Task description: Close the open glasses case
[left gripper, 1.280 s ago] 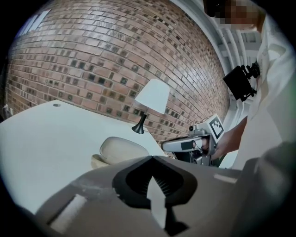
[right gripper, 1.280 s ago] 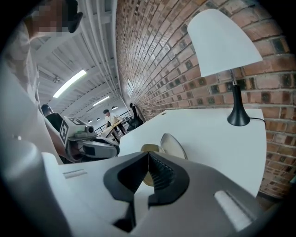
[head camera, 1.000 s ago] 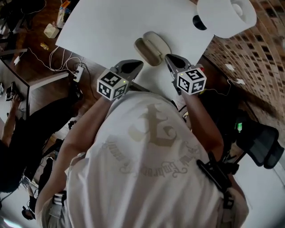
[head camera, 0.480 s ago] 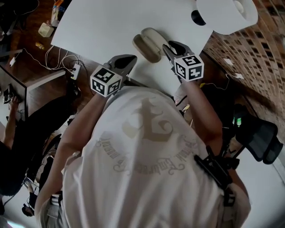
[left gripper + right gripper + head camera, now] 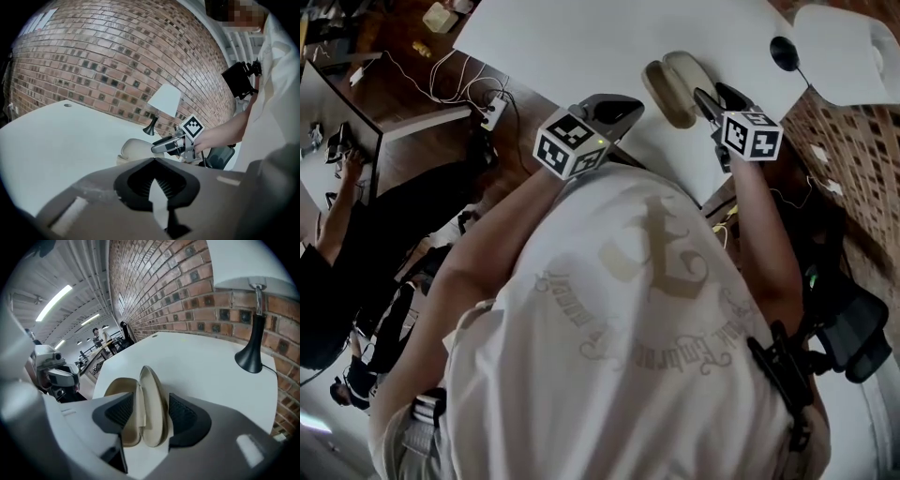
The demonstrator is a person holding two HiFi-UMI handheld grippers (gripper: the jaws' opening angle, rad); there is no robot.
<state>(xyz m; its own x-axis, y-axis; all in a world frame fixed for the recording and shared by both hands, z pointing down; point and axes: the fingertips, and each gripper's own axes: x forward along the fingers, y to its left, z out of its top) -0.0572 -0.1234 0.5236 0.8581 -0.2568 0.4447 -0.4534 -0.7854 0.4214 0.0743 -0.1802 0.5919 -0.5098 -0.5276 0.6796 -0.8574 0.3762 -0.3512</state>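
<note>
A beige glasses case point(image 5: 673, 84) lies open on the white table point(image 5: 581, 42) near its front edge. In the right gripper view its lid point(image 5: 153, 399) stands upright beside the hollow base point(image 5: 119, 394). My right gripper point(image 5: 150, 400) is at the case point(image 5: 133, 146). Its jaws are opening wide, with the lid and part of the base between them, and the pads are not pressing. That gripper point(image 5: 712, 98) reaches the case's right side. My left gripper point(image 5: 617, 108) hangs over the table edge left of the case. It point(image 5: 153, 161) is shut and holds nothing.
A lamp point(image 5: 253, 345) with a white shade point(image 5: 853, 52) stands on the table's far right corner by the brick wall point(image 5: 117, 61). A power strip with cables point(image 5: 492, 108) lies on the floor to the left. An office chair point(image 5: 853, 328) is at the right.
My right gripper has moved forward and down onto the case. Its jaws have gone from shut to wide apart around the lid. The left gripper has barely moved.
</note>
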